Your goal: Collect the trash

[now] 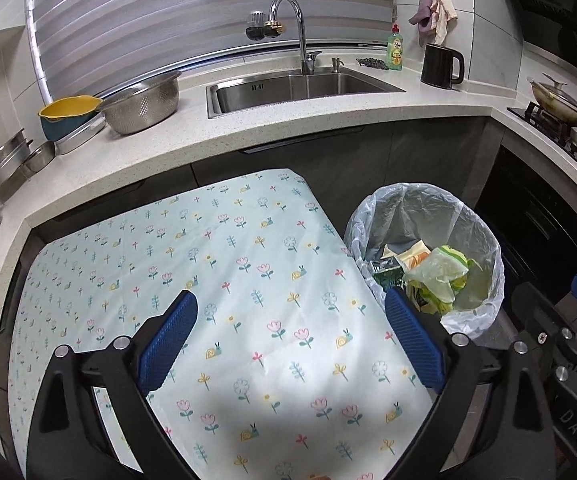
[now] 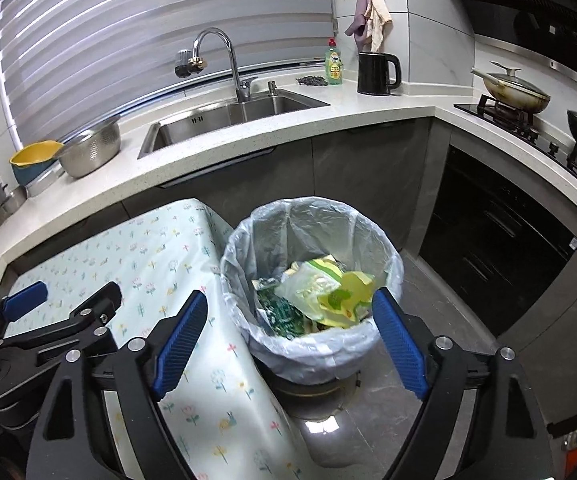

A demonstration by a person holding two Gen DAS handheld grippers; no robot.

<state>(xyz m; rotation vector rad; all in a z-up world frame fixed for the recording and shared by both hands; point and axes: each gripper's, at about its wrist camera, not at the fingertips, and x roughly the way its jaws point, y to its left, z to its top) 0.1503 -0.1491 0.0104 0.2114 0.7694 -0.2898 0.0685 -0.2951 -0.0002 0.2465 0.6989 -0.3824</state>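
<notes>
Left wrist view
- left claw [image 1: 290, 344]: spread wide, empty, poised above the flowered cloth [image 1: 224, 280]; nothing between the blue pads.
- surface under cloth: bare of litter in view, probably because the pieces are already binned.
- trash bin [image 1: 484, 240]: just beside the cloth's right edge, lined with a clear bag, placed close for short drops.
- trash [image 1: 440, 276]: wrappers and a pale plastic bag lying inside the bin.

Right wrist view
- right claw [image 2: 290, 340]: wide apart, gripping nothing, aimed down at the bin rim [image 2: 316, 354].
- trash [image 2: 320, 292]: heaped in the liner, below the rim.
- in the way: cloth's hanging edge touching the liner; left claw [image 2: 64, 304] near, over the cloth.
- around: sink [image 2: 228, 114], kettle [image 2: 376, 74], colander [image 2: 92, 152], pans on the stove, all well apart.
</notes>
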